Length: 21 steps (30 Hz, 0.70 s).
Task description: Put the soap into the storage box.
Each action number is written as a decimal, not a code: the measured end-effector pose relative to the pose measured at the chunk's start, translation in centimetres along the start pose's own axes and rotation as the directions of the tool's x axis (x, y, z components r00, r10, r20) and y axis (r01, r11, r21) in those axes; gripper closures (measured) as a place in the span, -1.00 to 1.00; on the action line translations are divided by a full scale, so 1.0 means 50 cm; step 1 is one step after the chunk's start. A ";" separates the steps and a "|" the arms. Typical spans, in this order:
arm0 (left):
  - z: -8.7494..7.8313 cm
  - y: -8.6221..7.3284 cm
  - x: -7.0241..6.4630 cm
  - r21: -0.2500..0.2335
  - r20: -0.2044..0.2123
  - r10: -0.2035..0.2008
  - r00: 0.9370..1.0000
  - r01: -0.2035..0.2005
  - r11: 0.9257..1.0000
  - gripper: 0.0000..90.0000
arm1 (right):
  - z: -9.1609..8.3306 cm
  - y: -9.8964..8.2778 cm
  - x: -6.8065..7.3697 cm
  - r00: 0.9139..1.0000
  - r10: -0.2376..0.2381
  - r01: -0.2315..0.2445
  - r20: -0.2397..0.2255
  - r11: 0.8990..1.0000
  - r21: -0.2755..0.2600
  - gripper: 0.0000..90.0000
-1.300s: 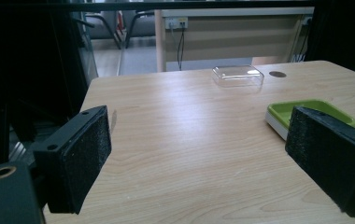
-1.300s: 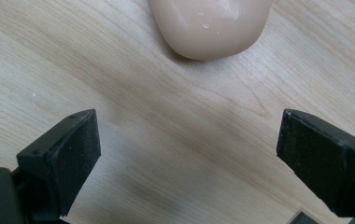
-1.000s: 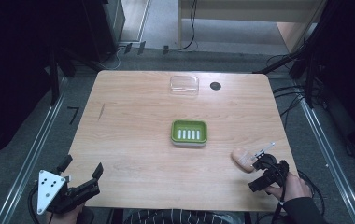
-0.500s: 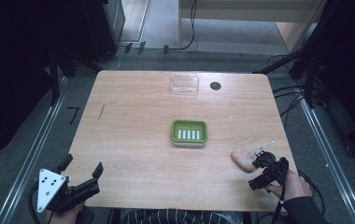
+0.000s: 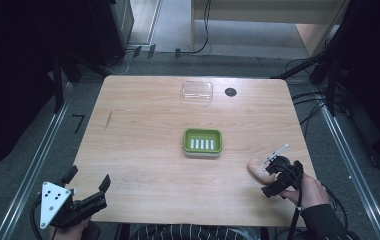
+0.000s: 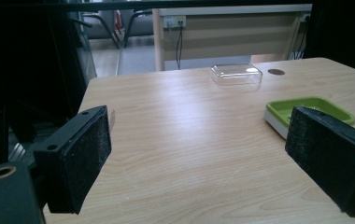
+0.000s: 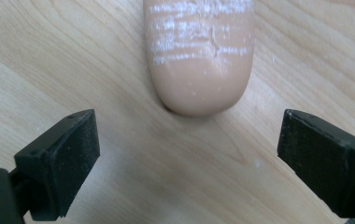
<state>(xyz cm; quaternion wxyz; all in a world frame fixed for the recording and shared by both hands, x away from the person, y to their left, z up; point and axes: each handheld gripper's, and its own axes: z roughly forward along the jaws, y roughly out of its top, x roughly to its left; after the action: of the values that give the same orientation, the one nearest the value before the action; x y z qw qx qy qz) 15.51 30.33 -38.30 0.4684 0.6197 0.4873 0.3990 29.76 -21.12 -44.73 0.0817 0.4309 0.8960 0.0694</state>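
Peach-coloured soap bar [image 7: 199, 56] lies on the wooden table [image 5: 143, 150] at five o'clock from the green soap dish [image 5: 202, 142]. Right gripper [image 7: 187, 154] hovers just short of it, jaws wide apart. Left gripper [image 6: 203, 158] is parted too, at seven o'clock.

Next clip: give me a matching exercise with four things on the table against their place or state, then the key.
Things:
1. soap bar
2. green dish
3. clear lid
4. left gripper

Places or states:
A. far edge of the table, beside a dark round hole
B. table's middle, nothing in it
C. near left corner, jaws open
D. just ahead of the right gripper, lying on the wood

Pairs: 1-D, 2-B, 3-A, 4-C
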 end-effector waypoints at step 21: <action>-0.008 -0.003 0.005 0.010 -0.007 -0.008 1.000 0.008 1.000 -0.84 | 0.027 0.092 0.003 0.995 -0.100 0.100 -0.026 0.995 0.001 -0.82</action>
<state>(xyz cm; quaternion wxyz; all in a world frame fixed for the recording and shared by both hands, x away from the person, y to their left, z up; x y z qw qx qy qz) 15.16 30.67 -38.32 0.4652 0.6187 0.4934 0.3966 33.45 -18.07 -45.15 0.0731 0.3845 0.9176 0.0700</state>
